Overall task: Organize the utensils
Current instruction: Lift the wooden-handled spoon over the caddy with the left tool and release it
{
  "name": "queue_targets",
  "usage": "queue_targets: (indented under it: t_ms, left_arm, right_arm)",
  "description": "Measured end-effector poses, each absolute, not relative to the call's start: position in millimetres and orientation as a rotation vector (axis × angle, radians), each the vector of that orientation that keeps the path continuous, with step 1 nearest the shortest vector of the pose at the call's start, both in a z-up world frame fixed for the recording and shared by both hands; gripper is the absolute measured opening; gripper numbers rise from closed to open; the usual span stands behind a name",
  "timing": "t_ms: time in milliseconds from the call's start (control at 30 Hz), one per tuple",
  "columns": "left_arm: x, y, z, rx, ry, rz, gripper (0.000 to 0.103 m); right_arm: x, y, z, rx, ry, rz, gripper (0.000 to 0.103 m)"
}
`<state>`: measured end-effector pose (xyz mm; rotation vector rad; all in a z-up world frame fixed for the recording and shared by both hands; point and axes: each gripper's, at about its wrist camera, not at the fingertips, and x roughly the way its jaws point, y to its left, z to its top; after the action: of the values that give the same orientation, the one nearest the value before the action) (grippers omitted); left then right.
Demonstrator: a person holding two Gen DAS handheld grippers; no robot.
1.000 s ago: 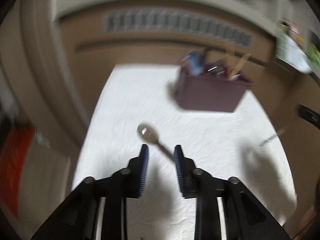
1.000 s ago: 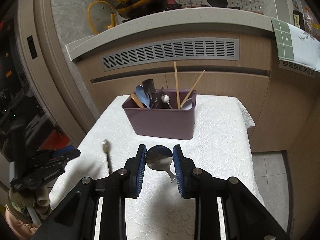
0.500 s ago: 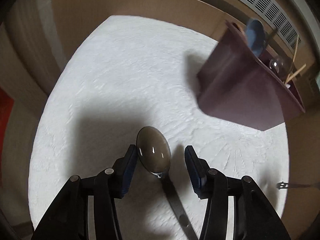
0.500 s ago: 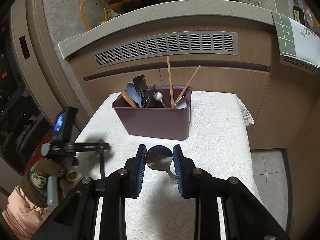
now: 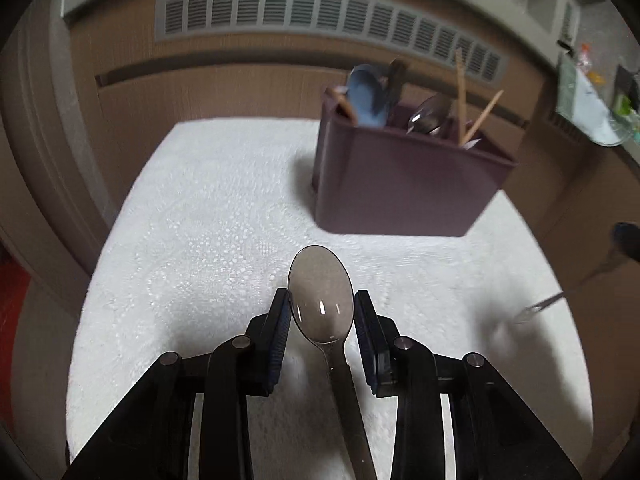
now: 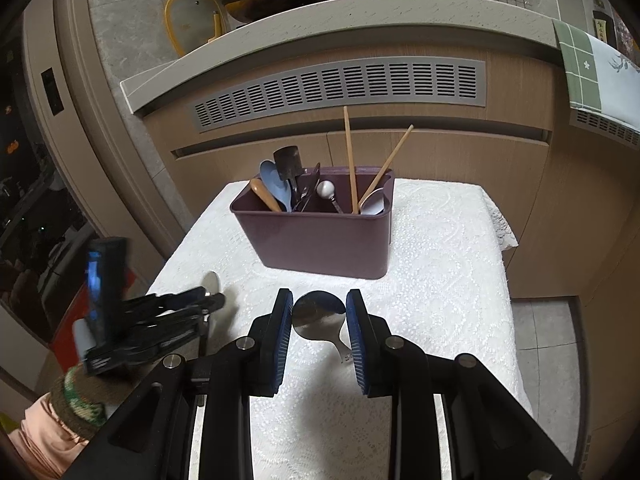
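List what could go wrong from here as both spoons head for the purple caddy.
1. The left gripper is closing on the oval spoon across its rounded bowl only; that smooth curved shape could pivot or squirt out.
2. The right gripper pinches the round spoon by its bowl edges, handle trailing, so it may swing.
3. The purple caddy is crowded with upright utensils and chopsticks; an incoming spoon could snag them.

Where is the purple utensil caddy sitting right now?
In the right wrist view the purple utensil caddy stands upright on the white tablecloth at the table's far side, near the vented cabinet, beyond both grippers.
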<state>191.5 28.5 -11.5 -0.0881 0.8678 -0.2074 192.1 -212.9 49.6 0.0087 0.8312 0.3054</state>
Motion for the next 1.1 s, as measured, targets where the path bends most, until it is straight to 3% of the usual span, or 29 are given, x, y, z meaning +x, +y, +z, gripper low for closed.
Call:
queue_targets:
  t_ms: [167,433,633,767,933,1100]
  left_arm:
    - [156.1,29.1,19.9,-0.094,0.772,-0.249,0.033]
    - [167.7,21.6,73.5,-0.057,0.614,-0.275,0.033]
    - [186.7,17.6,188.8,-0.061,0.36,-0.368,0.033]
    - [219.2,7.2,228.3,-0.035,0.261,-0.383,0.033]
    - [264.8,4.9,221.7,-0.033,0.288,-0.375,0.033]
    - [297.1,6.1,179.8,-0.074,0.411,-0.38,0.033]
  right_arm:
    - [184.0,-205.9,45.8,-0.002,0.846,0.325,0.025]
    - [181.9,-202.6,68.6,0.019,0.803,0.346,0.025]
    - [195.8,-194.2,162.3,-0.07,0.619,0.356,0.022]
    - [218.6,-185.9,215.7,-0.117,0.52,0.342,0.022]
    - [260.2,-183.2,221.3,-0.132,0.514,0.313,0.022]
    - [288.9,-195.2,173.6,-0.136,0.644,0.299,0.022]
